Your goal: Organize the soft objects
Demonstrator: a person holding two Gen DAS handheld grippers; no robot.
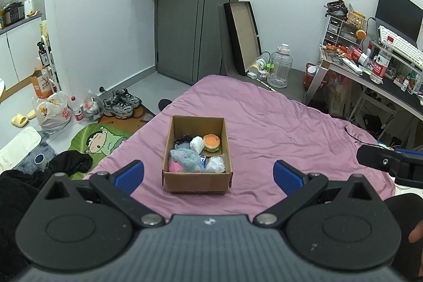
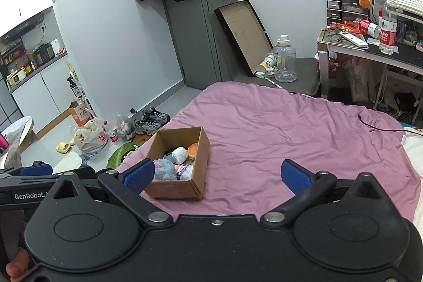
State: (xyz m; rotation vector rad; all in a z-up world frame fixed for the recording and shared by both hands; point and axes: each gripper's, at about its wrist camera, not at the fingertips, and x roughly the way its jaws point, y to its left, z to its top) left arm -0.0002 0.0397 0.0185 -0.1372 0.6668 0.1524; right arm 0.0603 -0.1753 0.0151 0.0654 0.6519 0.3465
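Cardboard box (image 1: 197, 180) sits on the purple bedsheet (image 1: 277, 128), packed with soft bits — burger toy (image 1: 211, 142), blue plush (image 1: 185, 159). Risk as I see it: box is light, so a side nudge could tip it. My left gripper (image 1: 208, 173) hovers before it, spread wide, empty; right gripper (image 2: 219, 175) likewise, box near its left finger.

An open brown cardboard box (image 1: 197, 180) sat upright on the pink bedsheet (image 1: 277, 128), its flaps out of the way. Inside lay a small burger toy (image 1: 211, 142) against the far right wall, a white wad (image 1: 197, 144) just beside it, a fluffy blue-grey plush (image 1: 185, 157) over something pink (image 1: 174, 167), and crumpled clear plastic (image 1: 215, 164) in the near right corner.
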